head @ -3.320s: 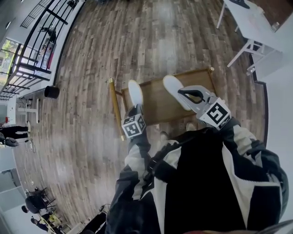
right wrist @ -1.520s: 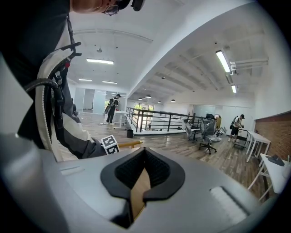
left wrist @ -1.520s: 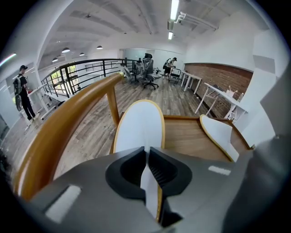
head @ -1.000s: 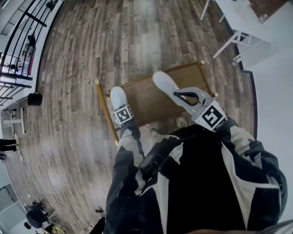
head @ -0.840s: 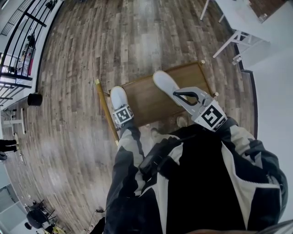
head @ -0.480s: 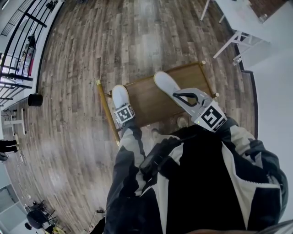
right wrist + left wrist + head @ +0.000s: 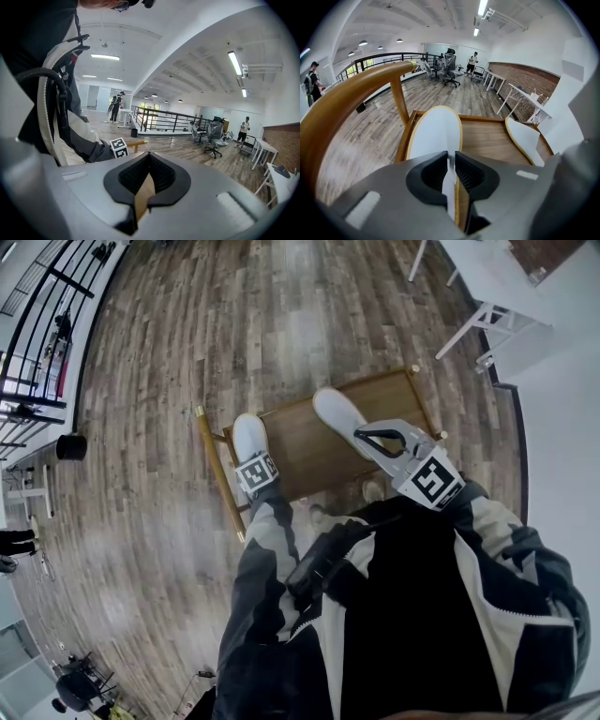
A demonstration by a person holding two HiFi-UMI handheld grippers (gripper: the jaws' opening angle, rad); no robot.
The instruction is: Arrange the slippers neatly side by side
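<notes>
One brown wooden low table (image 7: 309,454) holds both white tan-edged slippers, well apart: the left slipper (image 7: 248,435) by its golden rail (image 7: 217,474), the right slipper (image 7: 336,411) further over. The left gripper (image 7: 450,163) pinches the left slipper's heel, and the right gripper (image 7: 147,178) is clamped tight on the other's.

Low wooden rack (image 7: 300,454) on plank floor (image 7: 169,362), white slipper (image 7: 248,435) at its left edge, second slipper (image 7: 336,412) toward the right

Left hand-held gripper (image 7: 451,164) – jaws just easing apart, left slipper (image 7: 249,435) between them, shifted nearer right slipper (image 7: 337,411)
</notes>
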